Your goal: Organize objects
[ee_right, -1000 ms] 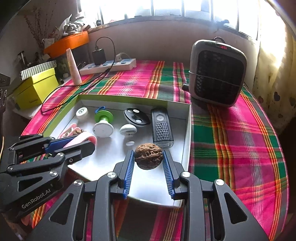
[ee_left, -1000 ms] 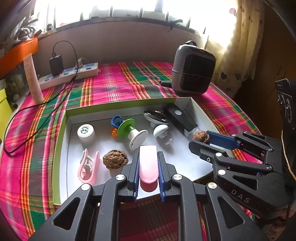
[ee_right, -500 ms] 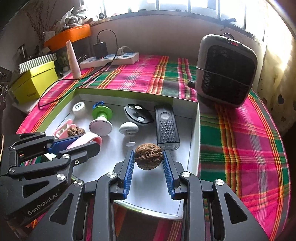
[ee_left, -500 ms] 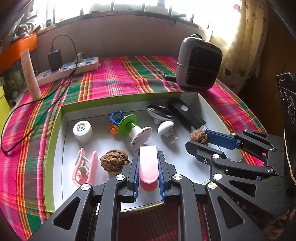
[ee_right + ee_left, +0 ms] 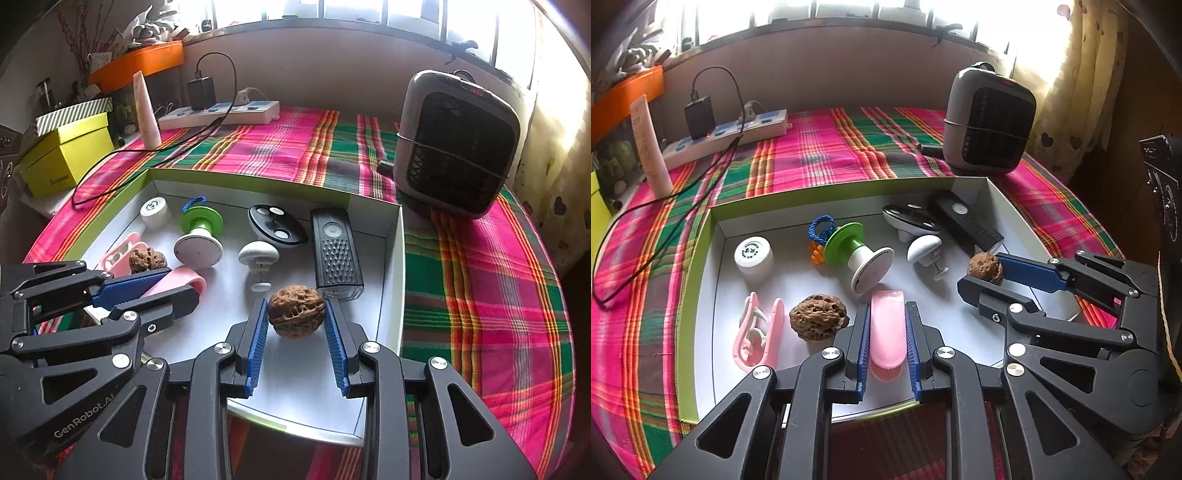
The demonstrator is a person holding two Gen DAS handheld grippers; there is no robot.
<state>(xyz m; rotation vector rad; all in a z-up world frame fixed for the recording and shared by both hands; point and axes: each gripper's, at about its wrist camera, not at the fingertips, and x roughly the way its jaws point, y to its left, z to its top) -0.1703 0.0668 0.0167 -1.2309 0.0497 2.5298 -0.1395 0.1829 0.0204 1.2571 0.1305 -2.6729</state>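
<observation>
Change since one second earlier: both views have drawn slightly nearer the tray; both grips unchanged. Item: shallow white cardboard tray with lime-green outer walls (image 5: 701,254), on a pink-and-green plaid tablecloth (image 5: 820,147). Left gripper (image 5: 886,325): clamped on a flat pink plastic strip with rounded ends (image 5: 886,321), held above the tray's near edge. Right gripper (image 5: 295,321): clamped on a brown wrinkled walnut (image 5: 295,310), over the tray's near right part, just in front of a black rectangular grater-textured device (image 5: 336,254). Tray contents: second brown walnut (image 5: 818,319) beside a pink plastic clip (image 5: 757,328); white round cap (image 5: 753,253); green-and-white spool (image 5: 860,254); blue braided loop (image 5: 820,227); black oval disc with silver dots (image 5: 277,225); white mushroom-shaped knob (image 5: 258,254). Beyond tray: grey space heater (image 5: 454,144); white power strip (image 5: 221,112).
</observation>
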